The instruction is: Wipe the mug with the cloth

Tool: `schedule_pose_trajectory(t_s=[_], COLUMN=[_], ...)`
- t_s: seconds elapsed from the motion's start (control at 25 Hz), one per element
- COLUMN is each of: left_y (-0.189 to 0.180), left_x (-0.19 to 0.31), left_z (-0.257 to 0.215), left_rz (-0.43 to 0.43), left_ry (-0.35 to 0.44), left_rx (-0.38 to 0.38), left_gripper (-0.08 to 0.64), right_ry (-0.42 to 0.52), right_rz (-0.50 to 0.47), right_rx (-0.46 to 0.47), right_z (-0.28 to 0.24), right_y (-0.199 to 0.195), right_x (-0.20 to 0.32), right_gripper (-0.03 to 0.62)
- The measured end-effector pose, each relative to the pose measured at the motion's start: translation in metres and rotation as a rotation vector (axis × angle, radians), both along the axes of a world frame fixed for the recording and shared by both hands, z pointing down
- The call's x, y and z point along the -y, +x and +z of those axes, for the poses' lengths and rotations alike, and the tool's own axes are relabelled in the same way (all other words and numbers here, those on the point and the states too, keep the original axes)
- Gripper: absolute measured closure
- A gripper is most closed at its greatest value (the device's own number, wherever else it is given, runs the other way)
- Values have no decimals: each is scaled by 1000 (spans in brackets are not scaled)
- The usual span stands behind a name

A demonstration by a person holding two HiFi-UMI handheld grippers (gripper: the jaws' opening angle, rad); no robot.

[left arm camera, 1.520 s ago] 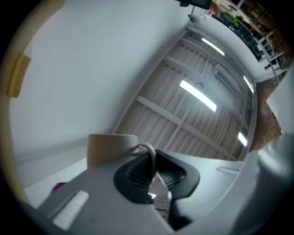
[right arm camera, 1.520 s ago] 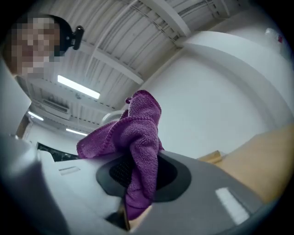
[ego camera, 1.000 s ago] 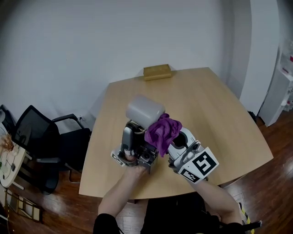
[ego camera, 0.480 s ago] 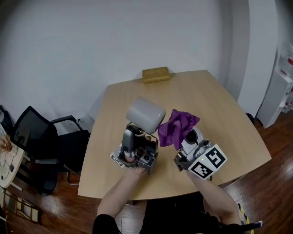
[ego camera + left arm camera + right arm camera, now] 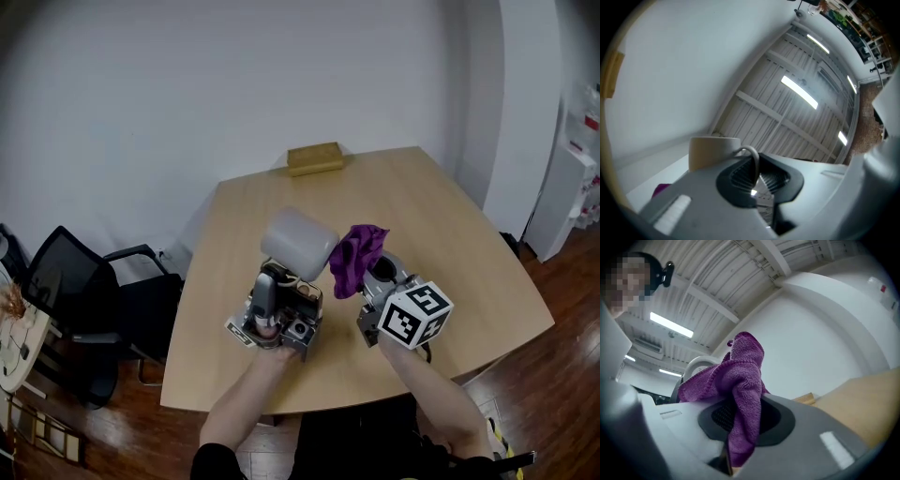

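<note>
Mug, white and smooth-sided, is held in the air above the wooden table, not resting on it, near the table's middle as the head view shows it. The left gripper points steeply upward and carries it. In the left gripper view, the left gripper has its ribbed black pads closed on the thin curved handle, and the mug's pale body stands just beyond the jaws. The right gripper, with its marker cube toward the person, sits just right of the mug and holds a purple cloth. In the right gripper view, the right gripper has its jaws clamped on a fold of the cloth. The rest of the cloth bunches up above the pads and drapes to the left, with a white curved edge of the mug showing behind it. From the head view the cloth lies right against the mug's right side, though whether the two actually touch cannot be told. A tan rectangular box lies at the table's far edge, well apart from both grippers, and a black office chair stands on the wooden floor to the table's left.
</note>
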State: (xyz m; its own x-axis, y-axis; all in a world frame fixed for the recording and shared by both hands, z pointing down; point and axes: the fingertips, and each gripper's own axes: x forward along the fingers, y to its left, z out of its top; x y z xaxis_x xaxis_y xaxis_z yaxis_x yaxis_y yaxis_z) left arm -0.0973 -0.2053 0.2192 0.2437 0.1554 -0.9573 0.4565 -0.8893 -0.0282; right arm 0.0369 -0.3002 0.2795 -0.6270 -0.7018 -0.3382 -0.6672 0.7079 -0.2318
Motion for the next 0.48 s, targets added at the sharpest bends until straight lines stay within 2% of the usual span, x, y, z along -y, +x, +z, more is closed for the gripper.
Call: schedule_pose_trajectory(t_s=[0.08, 0.16, 0.24, 0.32, 0.4, 0.48], left_y=[1, 1, 1, 4, 8, 14], left_x=[1, 4, 6, 5, 2, -1], left_z=[0, -1, 0, 1, 2, 3], left_rz=[-8, -12, -12, -7, 4, 0], left_ry=[3, -2, -11, -14, -6, 11], left_rx=[10, 14, 18, 26, 41, 79], left_gripper=[535, 535, 535, 535, 535, 534], right_ry=[21, 138, 276, 339, 290, 165], right_rz=[-18, -42, -62, -73, -64, -52], right_rx=[70, 103, 68, 7, -17, -10], right_z=[-9, -31, -51, -55, -45, -26], right_y=[11, 12, 2, -11, -15, -7], right_x=[-7, -30, -57, -69, -58, -32], right_gripper=[518, 518, 518, 518, 517, 518])
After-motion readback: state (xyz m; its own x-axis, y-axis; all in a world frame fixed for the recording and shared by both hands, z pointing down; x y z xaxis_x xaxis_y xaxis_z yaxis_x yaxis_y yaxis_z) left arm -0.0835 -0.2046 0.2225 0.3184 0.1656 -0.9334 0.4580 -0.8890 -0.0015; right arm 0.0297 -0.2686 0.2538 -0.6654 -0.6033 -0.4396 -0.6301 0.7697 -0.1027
